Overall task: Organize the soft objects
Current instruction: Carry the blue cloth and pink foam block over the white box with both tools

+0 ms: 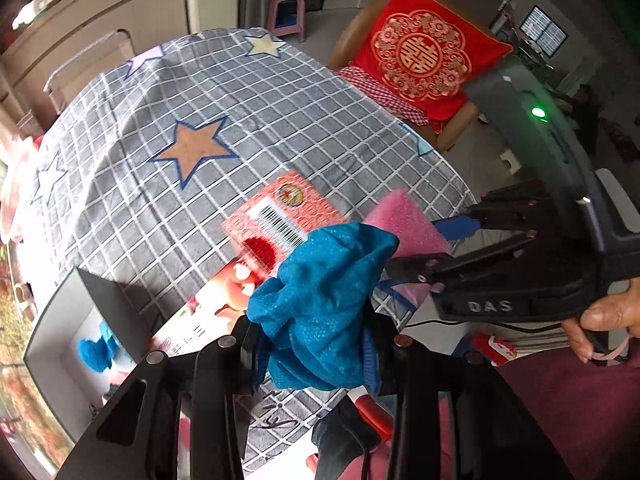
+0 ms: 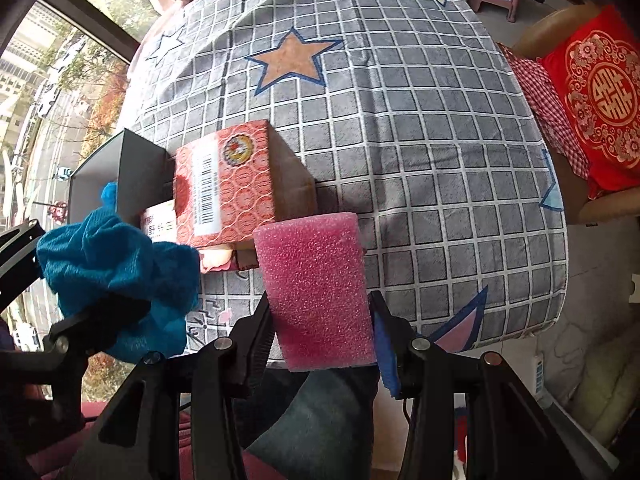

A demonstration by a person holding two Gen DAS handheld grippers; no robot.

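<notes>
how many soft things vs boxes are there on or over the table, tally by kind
Soft things held in grippers: 2, the blue cloth in the left gripper and the pink foam block in the right gripper
Soft things in the grey open box: 1, a blue one
Boxes: 3, the grey one, the red patterned box, the pink-and-white box
Total: 6

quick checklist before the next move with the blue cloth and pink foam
1. Left gripper shut on blue cloth: ok.
2. Right gripper shut on pink foam: ok.
3. Grey box open on top: ok.
4. Room left inside it: cannot tell; something blue already lies there.
5. Red carton stands beside the grey box, path over it: cannot tell.
6. Cloth hanging clear of the right gripper: cannot tell.
</notes>
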